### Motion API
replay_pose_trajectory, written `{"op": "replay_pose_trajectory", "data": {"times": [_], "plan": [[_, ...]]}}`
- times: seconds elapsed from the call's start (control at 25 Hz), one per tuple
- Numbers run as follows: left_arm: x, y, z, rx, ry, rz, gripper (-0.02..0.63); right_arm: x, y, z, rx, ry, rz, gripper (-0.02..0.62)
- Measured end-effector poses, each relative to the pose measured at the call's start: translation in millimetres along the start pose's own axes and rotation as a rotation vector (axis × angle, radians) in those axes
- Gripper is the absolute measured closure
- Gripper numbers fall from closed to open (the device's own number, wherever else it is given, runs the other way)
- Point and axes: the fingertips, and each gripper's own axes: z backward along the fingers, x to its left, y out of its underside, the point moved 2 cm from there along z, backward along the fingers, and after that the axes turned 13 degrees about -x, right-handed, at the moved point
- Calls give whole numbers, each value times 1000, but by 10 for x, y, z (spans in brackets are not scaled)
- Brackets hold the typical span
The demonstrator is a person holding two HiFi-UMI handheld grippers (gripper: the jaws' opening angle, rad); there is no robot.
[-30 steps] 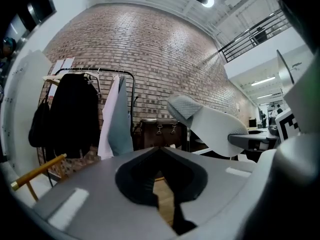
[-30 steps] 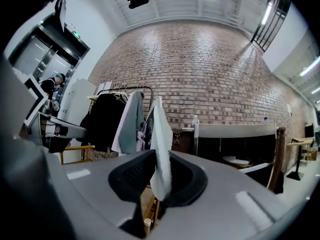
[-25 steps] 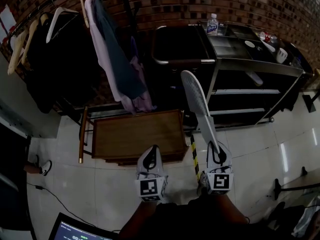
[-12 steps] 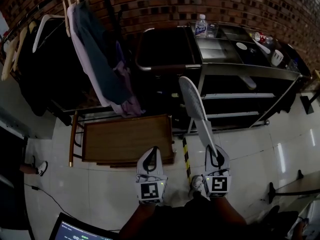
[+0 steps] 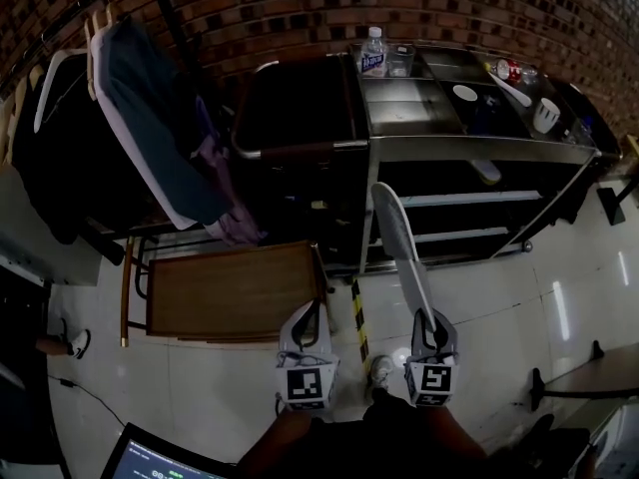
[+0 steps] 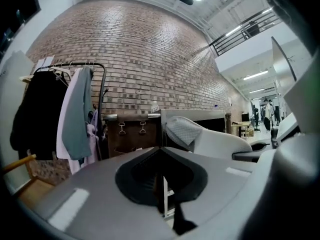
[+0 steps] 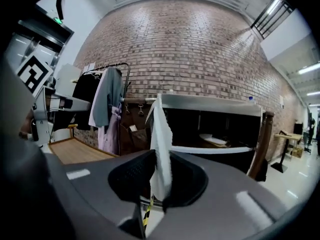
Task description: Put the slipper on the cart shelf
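Slipper [image 5: 403,250], white, is pinched at its near end in the right claw [image 5: 430,323] and sticks out far, toe toward the cart [image 5: 469,146]. It is in the air over the tiled floor [image 5: 499,307], near the cart's shelf [image 5: 469,198] but not on it. In the right gripper view the claw [image 7: 159,181] is narrow, clamped on the slipper's edge [image 7: 161,149]. Left claw [image 5: 305,315], just left of it, is closed with nothing in it [image 6: 161,151]. Bottle [image 5: 372,53] stands on the cart top. Wooden bench [image 5: 235,292] sits left, with a clothes rack [image 5: 150,138] behind it.
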Motion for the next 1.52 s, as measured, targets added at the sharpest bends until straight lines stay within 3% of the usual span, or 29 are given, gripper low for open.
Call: {"op": "replay_pose_trajectory", "data": {"times": [0.32,0.68,1.12,1.52], "plan": [[-420,357,-504,44,1,27,592,-541,390,-278,93,6,-41,540],[-566,473,-1109,40,-33,8,592,-857,610,-1020,168,-35,-253,540],[-442,492,-1644,48,-84,-33,592,-1116,598,-1928,200,-25,-649,540],[-437,470,-1655,64,-127,-51,592,-1218,696,-2818,235,-5,-985,540]]}}
